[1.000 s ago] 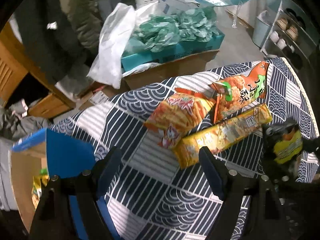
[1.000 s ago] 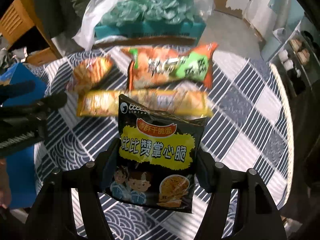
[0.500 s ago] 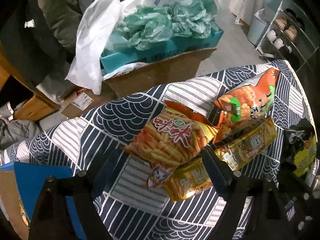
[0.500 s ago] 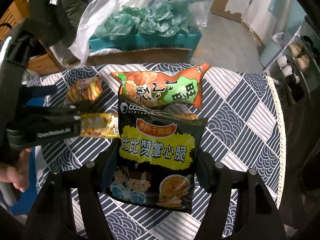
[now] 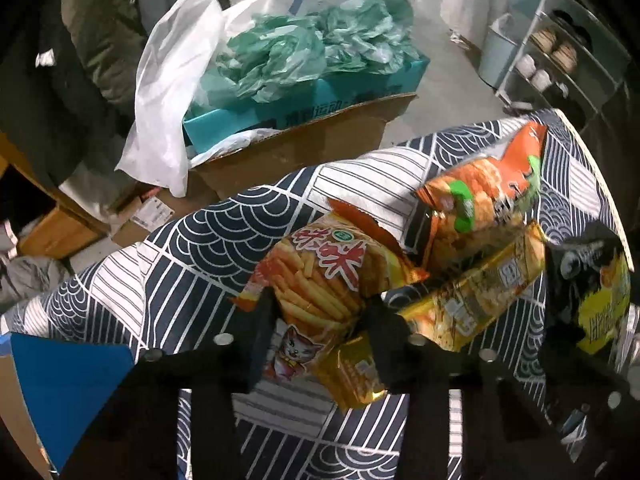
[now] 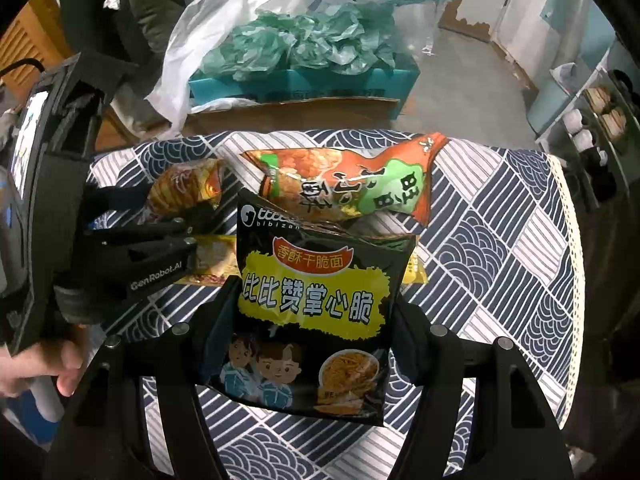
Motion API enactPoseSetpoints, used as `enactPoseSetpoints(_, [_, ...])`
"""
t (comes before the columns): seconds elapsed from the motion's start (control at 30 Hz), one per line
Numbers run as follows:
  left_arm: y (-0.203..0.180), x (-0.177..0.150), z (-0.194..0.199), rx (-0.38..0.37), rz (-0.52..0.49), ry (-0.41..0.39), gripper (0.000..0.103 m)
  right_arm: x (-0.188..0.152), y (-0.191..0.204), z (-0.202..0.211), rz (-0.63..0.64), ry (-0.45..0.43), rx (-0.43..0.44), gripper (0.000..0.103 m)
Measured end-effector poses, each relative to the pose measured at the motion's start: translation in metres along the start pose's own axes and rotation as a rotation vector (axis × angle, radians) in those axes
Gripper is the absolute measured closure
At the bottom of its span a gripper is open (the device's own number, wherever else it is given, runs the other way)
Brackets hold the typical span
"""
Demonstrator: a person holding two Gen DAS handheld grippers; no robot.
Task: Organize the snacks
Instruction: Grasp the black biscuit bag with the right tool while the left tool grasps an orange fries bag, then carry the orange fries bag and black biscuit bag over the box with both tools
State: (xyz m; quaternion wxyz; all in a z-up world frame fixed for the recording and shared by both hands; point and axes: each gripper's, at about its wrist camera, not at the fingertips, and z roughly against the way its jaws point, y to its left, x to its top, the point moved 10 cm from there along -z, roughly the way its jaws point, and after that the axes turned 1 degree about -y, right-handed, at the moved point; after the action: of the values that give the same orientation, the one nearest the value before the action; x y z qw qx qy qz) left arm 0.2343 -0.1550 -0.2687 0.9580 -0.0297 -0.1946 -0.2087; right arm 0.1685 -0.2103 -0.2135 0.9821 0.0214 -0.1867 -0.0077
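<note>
An orange fries snack bag [image 5: 320,272] lies on the patterned tablecloth [image 5: 200,264]. My left gripper [image 5: 320,324] comes down over its near end, jaws closing, with both pads pressed on the bag. The right wrist view shows that bag [image 6: 184,188] and the left gripper [image 6: 168,216] at the left. A long yellow packet [image 5: 480,296] and an orange-and-green bag [image 5: 480,200] lie beside it. My right gripper [image 6: 312,300] is shut on a black noodle snack bag [image 6: 312,256], held upright above the cloth.
A blue box [image 5: 68,380] stands at the table's left edge. Beyond the far edge sits a cardboard box [image 5: 300,148] topped with teal and white plastic bags. A shelf rack [image 5: 560,64] is at the right. A person's hand [image 6: 32,372] holds the left gripper.
The left gripper has come down over the fries bag and its jaws have narrowed onto it. The right gripper has kept still with the black bag.
</note>
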Motion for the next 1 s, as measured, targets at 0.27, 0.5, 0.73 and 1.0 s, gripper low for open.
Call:
enactPoseSetpoints(0.27, [0.009,-0.003,0.032,0.015,0.005,-0.045,0.066,0.002,0.007,0.010,0.004,-0.015,0.001,0.035])
enactPoseSetpoints(0.5, [0.023,-0.012,0.064,-0.002,0.047,-0.065,0.066,0.002,0.015,0.023,0.020,-0.033,0.006,0.035])
enactPoseSetpoints(0.73, [0.046,-0.032,0.109,0.003,0.093,-0.084,0.066,0.005,0.037,0.047,0.053,-0.069,0.021,0.035])
enactPoseSetpoints(1.0, [0.082,-0.057,0.150,0.023,0.175,-0.111,0.066,0.007,0.083,0.069,0.121,-0.097,0.051,0.035])
